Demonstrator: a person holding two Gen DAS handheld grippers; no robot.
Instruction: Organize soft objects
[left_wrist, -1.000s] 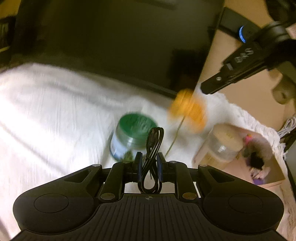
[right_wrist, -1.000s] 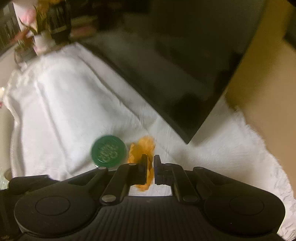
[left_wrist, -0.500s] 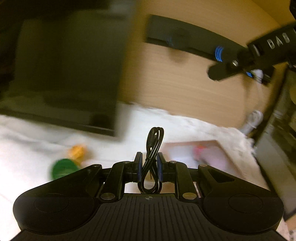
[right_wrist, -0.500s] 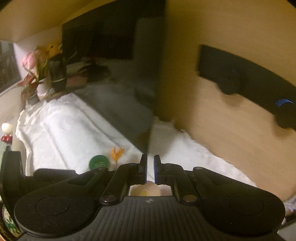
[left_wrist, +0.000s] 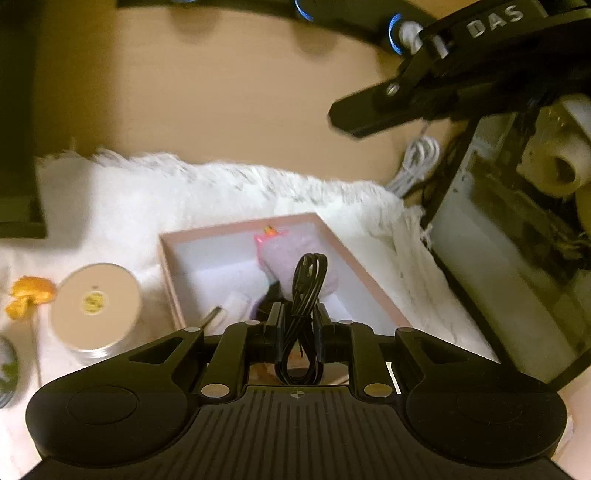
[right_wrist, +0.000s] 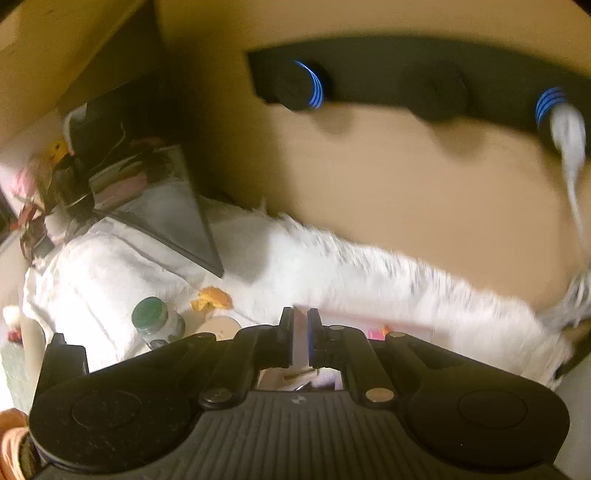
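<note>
1. Left tongs (left_wrist: 298, 325) pinch a coiled black cable (left_wrist: 304, 295) above the pink box (left_wrist: 173, 288);
2. Right tongs (right_wrist: 301, 332) nearly closed, empty;
3. One orange flower (left_wrist: 31, 295), two jars (left_wrist: 96, 306).

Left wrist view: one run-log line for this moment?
left gripper: shut on black cable | over pink box | right gripper: shut, empty

Surface: a white, shaggy-edged fleece cloth (left_wrist: 229, 192). Resting on it: a shallow pink rectangular cardboard box (left_wrist: 173, 280), a round beige-lidded jar (left_wrist: 94, 304), an orange artificial flower (left_wrist: 31, 295), a green-capped clear bottle (right_wrist: 157, 325), and a tilted dark flat panel (right_wrist: 166, 221).
</note>
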